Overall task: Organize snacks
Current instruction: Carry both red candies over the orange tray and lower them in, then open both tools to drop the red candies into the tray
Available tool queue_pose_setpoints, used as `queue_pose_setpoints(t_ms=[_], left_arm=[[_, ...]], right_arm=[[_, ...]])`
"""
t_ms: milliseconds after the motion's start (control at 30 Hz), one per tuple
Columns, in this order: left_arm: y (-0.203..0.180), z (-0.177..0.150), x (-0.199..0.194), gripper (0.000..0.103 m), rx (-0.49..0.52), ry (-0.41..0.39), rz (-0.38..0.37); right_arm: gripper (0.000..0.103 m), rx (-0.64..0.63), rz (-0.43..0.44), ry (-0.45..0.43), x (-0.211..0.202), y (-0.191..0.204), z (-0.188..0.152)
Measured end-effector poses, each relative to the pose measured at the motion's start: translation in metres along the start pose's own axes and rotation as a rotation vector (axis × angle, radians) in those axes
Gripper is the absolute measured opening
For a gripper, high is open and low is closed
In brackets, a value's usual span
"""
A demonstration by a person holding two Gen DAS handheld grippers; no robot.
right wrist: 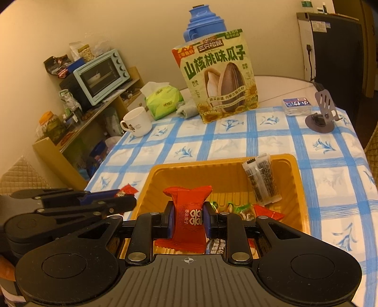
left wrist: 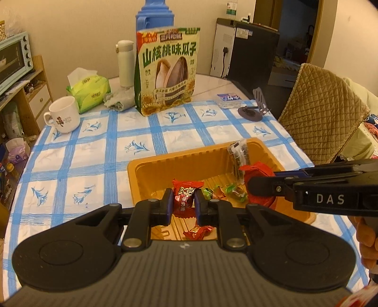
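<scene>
An orange plastic tray (left wrist: 151, 165) (right wrist: 300, 179) sits on the blue-checked tablecloth and holds several small wrapped candies (left wrist: 232, 190) (right wrist: 243, 210) and a clear packet of dark seeds (left wrist: 238, 160) (right wrist: 262, 181). My left gripper (left wrist: 183, 203) is shut on a red wrapped candy (left wrist: 185, 198), held over the tray's near-left part; it also shows in the right wrist view (right wrist: 122, 198). My right gripper (right wrist: 187, 220) is shut on a red wrapped snack (right wrist: 189, 212) above the tray's near edge; it enters the left wrist view from the right (left wrist: 250, 186).
A large sunflower-seed bag (left wrist: 166, 70) (right wrist: 218, 75) stands at the back with a blue thermos (right wrist: 203, 21) behind. A white mug (left wrist: 63, 115), tissue pack (left wrist: 91, 91), white bottle (left wrist: 125, 63), grey cloth, small blue box (right wrist: 296, 105) and phone stand (right wrist: 322, 115) lie around. A padded chair (left wrist: 323, 111) stands at the right.
</scene>
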State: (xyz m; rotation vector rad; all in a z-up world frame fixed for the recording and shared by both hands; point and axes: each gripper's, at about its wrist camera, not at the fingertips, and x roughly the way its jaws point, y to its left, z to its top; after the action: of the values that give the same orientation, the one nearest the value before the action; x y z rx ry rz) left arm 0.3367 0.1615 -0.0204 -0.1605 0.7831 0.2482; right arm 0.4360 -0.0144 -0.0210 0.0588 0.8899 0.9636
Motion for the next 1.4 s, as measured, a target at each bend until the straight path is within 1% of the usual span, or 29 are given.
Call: queue_pose_setpoints(t_ms=[367, 633, 700, 767, 833, 867, 1200, 1400], left_arm=[[0.007, -0.001, 0.047, 0.017, -0.012, 0.07, 0.01], [0.008, -0.002, 0.062, 0.017, -0.008, 0.09, 0.011], [0.009, -0.002, 0.064, 0.018, -0.011, 0.088, 0.016], [0.009, -0.001, 0.064, 0.02, -0.014, 0.088, 0.008], [0.01, 0.0, 0.063, 0.03, -0.012, 0.081, 0.011], [0.01, 0.0, 0.062, 0.031, -0.007, 0.077, 0.011], [0.017, 0.01, 0.045, 0.034, -0.013, 0.036, 0.001], [0.024, 0.014, 0.042, 0.035, -0.021, 0.028, 0.01]], right_arm=[[0.025, 0.042, -0.03, 0.036, 0.026, -0.019, 0.0], [0.025, 0.06, -0.043, 0.051, 0.034, -0.028, -0.001], [0.025, 0.062, -0.043, 0.052, 0.035, -0.029, -0.001], [0.025, 0.065, -0.044, 0.054, 0.036, -0.03, -0.001], [0.025, 0.069, -0.044, 0.055, 0.037, -0.031, -0.001], [0.025, 0.07, -0.044, 0.055, 0.037, -0.031, -0.001], [0.025, 0.064, -0.038, 0.047, 0.04, -0.031, 0.005], [0.025, 0.055, -0.033, 0.051, 0.049, -0.028, 0.01]])
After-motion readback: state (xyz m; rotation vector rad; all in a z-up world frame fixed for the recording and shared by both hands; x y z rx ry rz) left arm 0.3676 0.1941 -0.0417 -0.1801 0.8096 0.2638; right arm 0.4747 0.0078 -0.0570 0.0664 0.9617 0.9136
